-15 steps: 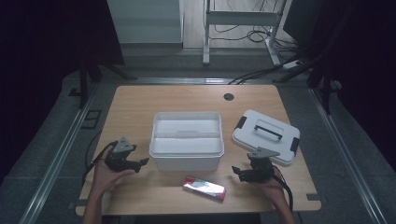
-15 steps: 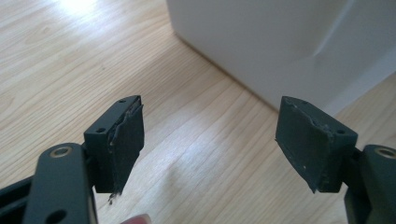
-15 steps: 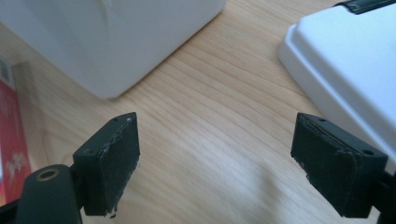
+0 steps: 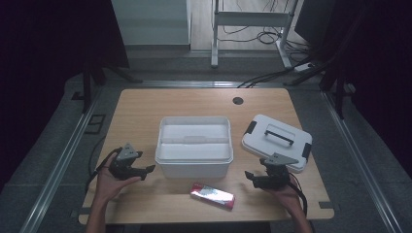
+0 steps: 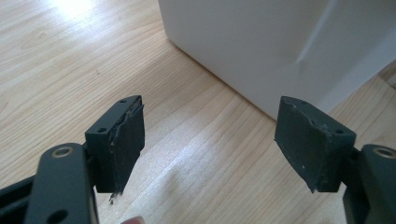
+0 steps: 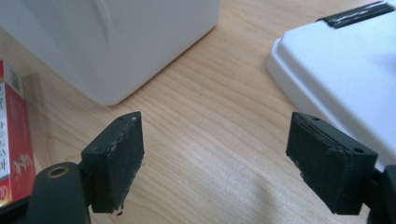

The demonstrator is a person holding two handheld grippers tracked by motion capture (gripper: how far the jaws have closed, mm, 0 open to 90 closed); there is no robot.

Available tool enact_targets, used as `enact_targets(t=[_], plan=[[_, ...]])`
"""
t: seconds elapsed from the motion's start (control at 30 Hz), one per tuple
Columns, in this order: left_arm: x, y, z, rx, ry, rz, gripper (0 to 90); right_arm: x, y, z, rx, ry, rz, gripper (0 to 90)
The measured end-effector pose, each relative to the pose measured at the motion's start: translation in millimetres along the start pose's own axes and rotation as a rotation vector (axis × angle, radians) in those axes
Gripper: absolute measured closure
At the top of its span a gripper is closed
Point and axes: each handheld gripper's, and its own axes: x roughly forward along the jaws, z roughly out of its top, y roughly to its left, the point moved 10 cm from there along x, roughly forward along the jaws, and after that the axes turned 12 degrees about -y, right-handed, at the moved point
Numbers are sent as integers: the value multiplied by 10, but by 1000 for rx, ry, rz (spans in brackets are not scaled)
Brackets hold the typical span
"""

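Observation:
An open white box (image 4: 194, 145) stands mid-table, its wall close ahead in the left gripper view (image 5: 275, 42) and the right gripper view (image 6: 107, 37). Its white lid (image 4: 277, 141) with a handle and black latches lies to the right, and a corner of the lid (image 6: 345, 70) shows in the right gripper view. A red packet (image 4: 212, 194) lies flat in front of the box, its edge (image 6: 11, 149) at that view's left. My left gripper (image 4: 148, 171) rests open left of the box, empty. My right gripper (image 4: 248, 175) is open and empty between packet and lid.
The wooden table (image 4: 194, 104) has a round cable hole (image 4: 237, 101) at the back. Bare wood lies behind the box and along the left side. The front edge is close behind both hands. Table legs and cables stand on the floor beyond.

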Motion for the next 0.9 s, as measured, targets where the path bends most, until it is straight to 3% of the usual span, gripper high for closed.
enact_targets(t=[0.1, 0.23, 0.33, 0.37, 0.47, 0.53, 0.73, 0.9], plan=[[5, 3, 0, 3, -1, 0, 244, -7, -8, 24, 7, -16, -7, 201], [-3, 40, 3, 3, -4, 33, 235, -15, -33, 39, 15, -27, -20, 248], [-23, 28, 31, -19, -25, 34, 241, -35, -38, 69, 30, -50, -17, 278], [-41, 12, 21, -32, -10, 20, 258, -41, -32, 79, 31, -55, -7, 279], [-62, 9, -1, -28, 13, 22, 269, -43, -37, 81, 28, -57, -8, 279], [-99, 24, 29, -23, 0, 24, 288, -40, -49, 73, 27, -58, -7, 278], [-294, 93, 336, 22, -42, 51, 307, -37, -107, 25, 20, -46, -13, 279], [-342, 95, 693, 81, -86, 17, 298, -43, -116, 17, -3, -36, -15, 286]])
